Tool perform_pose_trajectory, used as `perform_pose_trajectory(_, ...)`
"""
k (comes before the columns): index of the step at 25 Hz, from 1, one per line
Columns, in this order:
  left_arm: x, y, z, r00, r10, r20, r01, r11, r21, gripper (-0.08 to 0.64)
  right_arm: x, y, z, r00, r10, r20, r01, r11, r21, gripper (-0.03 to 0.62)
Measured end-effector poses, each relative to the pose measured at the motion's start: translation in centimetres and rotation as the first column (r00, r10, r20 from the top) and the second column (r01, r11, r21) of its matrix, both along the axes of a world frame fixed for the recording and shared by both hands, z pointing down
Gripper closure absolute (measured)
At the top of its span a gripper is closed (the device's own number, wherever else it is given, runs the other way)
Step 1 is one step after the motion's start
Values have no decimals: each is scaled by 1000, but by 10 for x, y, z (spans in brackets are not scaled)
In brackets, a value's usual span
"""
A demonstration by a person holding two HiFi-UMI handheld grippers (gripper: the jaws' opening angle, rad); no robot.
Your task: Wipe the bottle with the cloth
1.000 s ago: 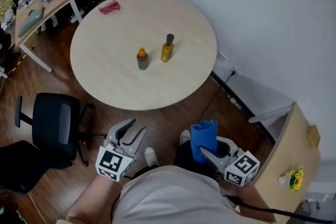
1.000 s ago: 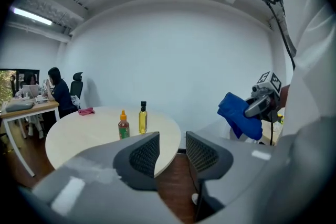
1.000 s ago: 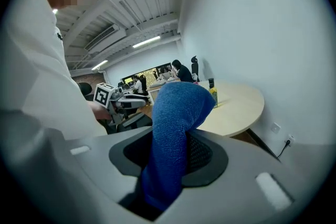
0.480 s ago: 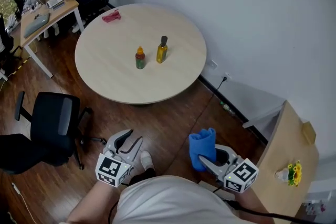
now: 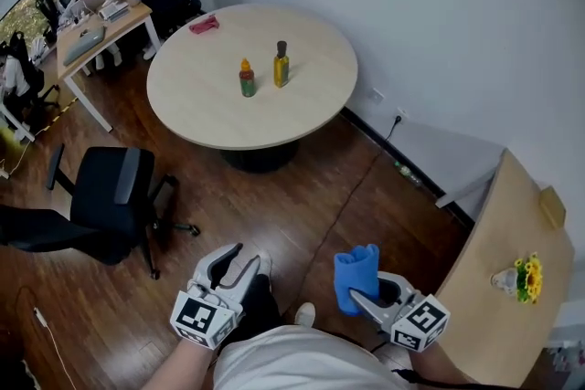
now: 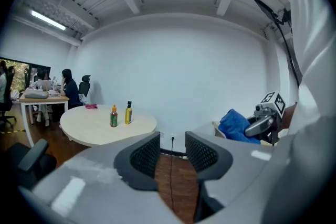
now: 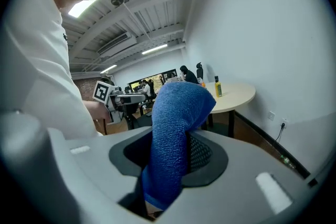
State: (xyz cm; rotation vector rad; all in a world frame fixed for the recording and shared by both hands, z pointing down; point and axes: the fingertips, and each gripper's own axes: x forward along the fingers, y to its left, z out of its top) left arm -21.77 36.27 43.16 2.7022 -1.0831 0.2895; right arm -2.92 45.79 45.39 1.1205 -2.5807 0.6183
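My right gripper has its jaws closed on the blue cloth. The cloth stands between the two jaws, rises above them and folds over at its top. In the head view this gripper is low in the picture, close to my body on my right side, and the cloth sticks up from it.

My left gripper holds nothing. Its jaws stand a little apart with a narrow gap between them, and through this gap I see the wooden floor. This gripper is also low and close to my body, on my left side, apart from the right gripper.

The bottles are far from both grippers. They stand upright near the middle of the round table, across a stretch of floor in front of me. The yellow bottle with a dark cap is on the right. The smaller bottle with an orange cap is just beside it on the left, and the two do not touch. The blue cloth touches neither of them.

A pink cloth lies near the far edge of the table. A black office chair stands on the floor to the left, between the table and my left gripper. At my right is a wooden side table with small yellow flowers on it.
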Motion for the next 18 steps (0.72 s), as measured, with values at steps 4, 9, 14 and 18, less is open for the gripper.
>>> perform_pose_trajectory(4,9,32,0,998,53,40,-53,999,9,400,-2,25,-9,1000,-17,-3,17,1000,13,437)
perform_pose_trajectory(9,32,42,-7,984,151,95,-156,987,48,400,8,28,-21,999,28,23,-29,998,51,437)
perform_pose_trajectory(14,45,45,-19,989,138,61,-141,989,49,400,8,37,-20,1000,11,21,-12,998,62,437)
perform_pose_trajectory(18,48,49,-20,986,145,85,-150,987,62,399,13,43,-17,1000,4,16,-5,998,55,437)
